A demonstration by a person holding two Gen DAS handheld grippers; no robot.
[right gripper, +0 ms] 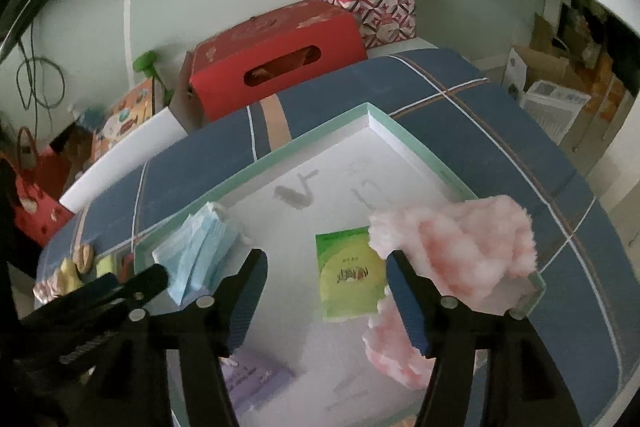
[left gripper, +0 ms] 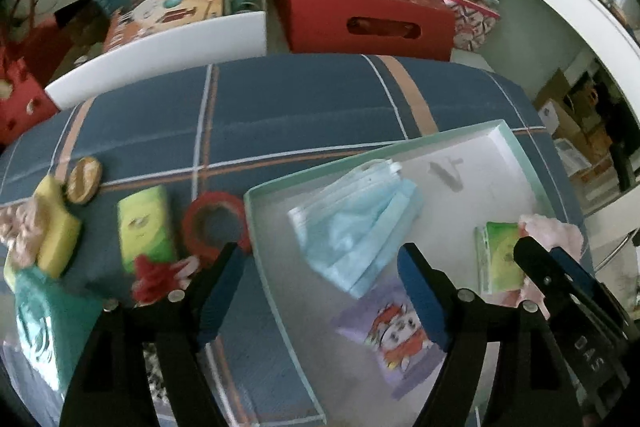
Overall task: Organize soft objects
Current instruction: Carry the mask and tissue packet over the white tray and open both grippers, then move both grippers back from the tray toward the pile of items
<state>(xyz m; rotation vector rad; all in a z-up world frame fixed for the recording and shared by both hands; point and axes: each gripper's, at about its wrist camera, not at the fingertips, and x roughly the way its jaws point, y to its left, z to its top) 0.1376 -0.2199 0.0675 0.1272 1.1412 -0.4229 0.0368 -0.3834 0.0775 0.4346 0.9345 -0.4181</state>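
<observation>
Both grippers hover open over a shallow white tray on a blue plaid cloth.

The left gripper (left gripper: 320, 291) has its jaws spread wide with nothing between them, above a blue face mask (left gripper: 356, 223) lying in the tray (left gripper: 256, 227). The right gripper (right gripper: 324, 299) is also parted and empty; a green tissue pack (right gripper: 350, 275) lies flat below it, touching a pink fluffy cloth (right gripper: 460, 247) draped over the tray's right rim. Outside the tray, on the cloth (left gripper: 300, 99), lie a red ring (left gripper: 214, 223), another green pack (left gripper: 146, 227) and a yellow sponge (left gripper: 56, 235).
</observation>
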